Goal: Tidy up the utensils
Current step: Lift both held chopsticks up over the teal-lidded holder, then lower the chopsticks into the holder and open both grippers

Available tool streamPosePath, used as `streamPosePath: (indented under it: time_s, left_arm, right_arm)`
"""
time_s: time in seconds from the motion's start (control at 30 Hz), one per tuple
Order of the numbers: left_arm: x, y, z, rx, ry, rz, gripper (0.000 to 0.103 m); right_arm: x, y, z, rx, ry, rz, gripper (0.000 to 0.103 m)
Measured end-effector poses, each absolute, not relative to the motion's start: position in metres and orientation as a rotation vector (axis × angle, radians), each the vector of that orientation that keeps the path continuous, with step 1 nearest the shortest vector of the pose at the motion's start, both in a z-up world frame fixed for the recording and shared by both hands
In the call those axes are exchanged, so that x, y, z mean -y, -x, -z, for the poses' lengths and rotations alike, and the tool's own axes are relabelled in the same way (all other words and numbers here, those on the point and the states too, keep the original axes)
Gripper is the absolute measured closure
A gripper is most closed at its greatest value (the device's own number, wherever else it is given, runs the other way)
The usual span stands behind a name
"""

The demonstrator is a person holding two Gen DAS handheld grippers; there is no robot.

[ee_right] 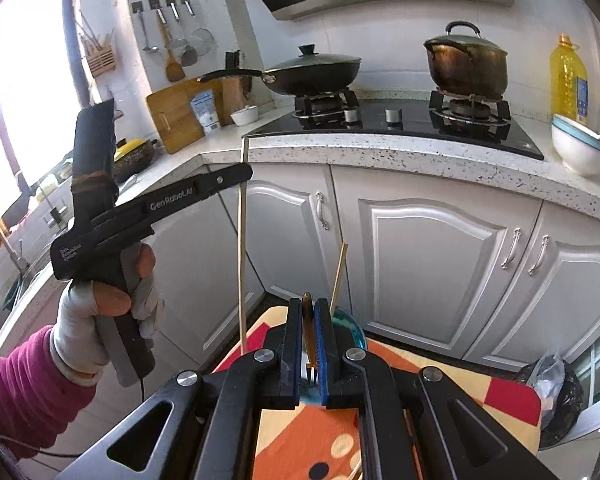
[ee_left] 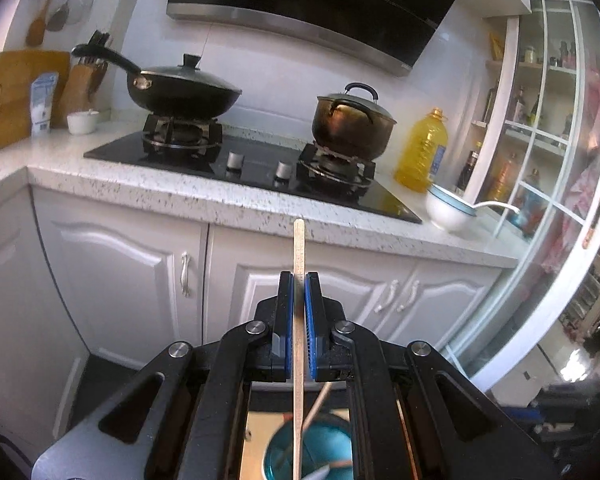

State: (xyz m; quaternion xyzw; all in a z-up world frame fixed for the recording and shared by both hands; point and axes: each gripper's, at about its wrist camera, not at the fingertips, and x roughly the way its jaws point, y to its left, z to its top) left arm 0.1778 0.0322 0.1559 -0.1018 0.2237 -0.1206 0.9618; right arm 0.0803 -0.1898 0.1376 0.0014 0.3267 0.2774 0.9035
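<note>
My left gripper point(ee_left: 299, 278) is shut on a light wooden chopstick point(ee_left: 299, 248) held upright; its lower end hangs over a teal cup point(ee_left: 320, 444) that holds another chopstick and a utensil. In the right wrist view the left gripper point(ee_right: 236, 174) and its chopstick point(ee_right: 242, 240) show at left, held by a gloved hand. My right gripper point(ee_right: 309, 306) is shut on a small fork with a brown handle point(ee_right: 307, 320), tines pointing down. The teal cup point(ee_right: 350, 326) sits just behind it with a chopstick point(ee_right: 339, 276) leaning out.
A patterned orange board point(ee_right: 440, 392) lies under the cup. Behind are white cabinets point(ee_right: 432, 264), a speckled counter point(ee_right: 380, 146) with a stove, black pan point(ee_right: 312, 72), brown pot point(ee_right: 466, 64), oil bottle point(ee_right: 568, 76) and white bowl point(ee_right: 580, 144).
</note>
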Motion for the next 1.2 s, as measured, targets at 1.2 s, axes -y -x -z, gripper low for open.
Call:
streamPosePath:
  time_s: [1.2]
  left_arm:
    - [-0.005,-0.177,-0.052,-0.605,0.105,0.282,0.099]
  right_arm:
    - [0.169,-0.172,-0.036,-0.854,-0.098,-0.482,0.098]
